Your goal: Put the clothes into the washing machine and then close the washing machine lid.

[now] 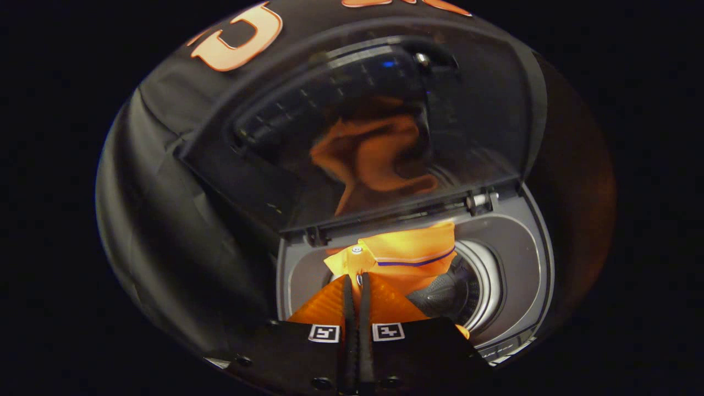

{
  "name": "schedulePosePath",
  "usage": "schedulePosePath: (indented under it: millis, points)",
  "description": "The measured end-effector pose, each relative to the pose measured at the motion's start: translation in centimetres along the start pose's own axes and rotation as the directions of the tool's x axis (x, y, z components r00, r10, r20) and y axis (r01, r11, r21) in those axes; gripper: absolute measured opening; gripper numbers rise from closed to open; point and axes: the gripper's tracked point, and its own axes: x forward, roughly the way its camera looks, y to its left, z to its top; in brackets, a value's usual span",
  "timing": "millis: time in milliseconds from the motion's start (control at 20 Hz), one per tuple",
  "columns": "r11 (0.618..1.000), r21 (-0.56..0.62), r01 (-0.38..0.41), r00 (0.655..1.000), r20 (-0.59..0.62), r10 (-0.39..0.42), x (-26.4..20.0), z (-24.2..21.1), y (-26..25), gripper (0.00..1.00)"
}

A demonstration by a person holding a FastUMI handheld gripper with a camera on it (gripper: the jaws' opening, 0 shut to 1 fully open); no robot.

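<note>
Over the drum: gripper (pixel 356 286) hangs above the open washing machine (pixel 517 258).
Jaws: nearly closed — pinching the orange shirt (pixel 407 256) by its placket.
Shirt: draped into the drum opening, collar just beyond the fingertips.
Lid (pixel 385 126): raised upright behind — glass mirrors the orange cloth.

Soft orange cloth shirt (pixel 404 258), glossy glass lid (pixel 379 132), smooth matt plastic washer rim (pixel 517 258)

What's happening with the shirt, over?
Gripper shut on orange polo shirt, over washing machine drum opening. Lid up, still open. Nothing blocking.
</note>
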Motion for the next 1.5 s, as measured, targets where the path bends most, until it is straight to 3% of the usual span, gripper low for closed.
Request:
schedulePosePath:
  millis: [450,950,1050,1300,1500]
  points:
    - [0.991,-0.054,0.119,0.985,-0.122,-0.125,7.1,-4.3,-4.1,0.08]
    - [0.984,-0.09,0.156,0.978,-0.127,-0.167,8.5,-5.4,-5.1,0.09]
    - [0.983,-0.091,0.158,0.979,-0.116,-0.168,8.4,-5.1,-5.2,0.13]
    - [0.972,-0.138,0.189,0.974,-0.102,-0.203,7.5,-4.9,-5.5,1.0]
    - [0.969,-0.164,0.184,0.977,-0.076,-0.198,6.4,-4.3,-5.0,0.99]
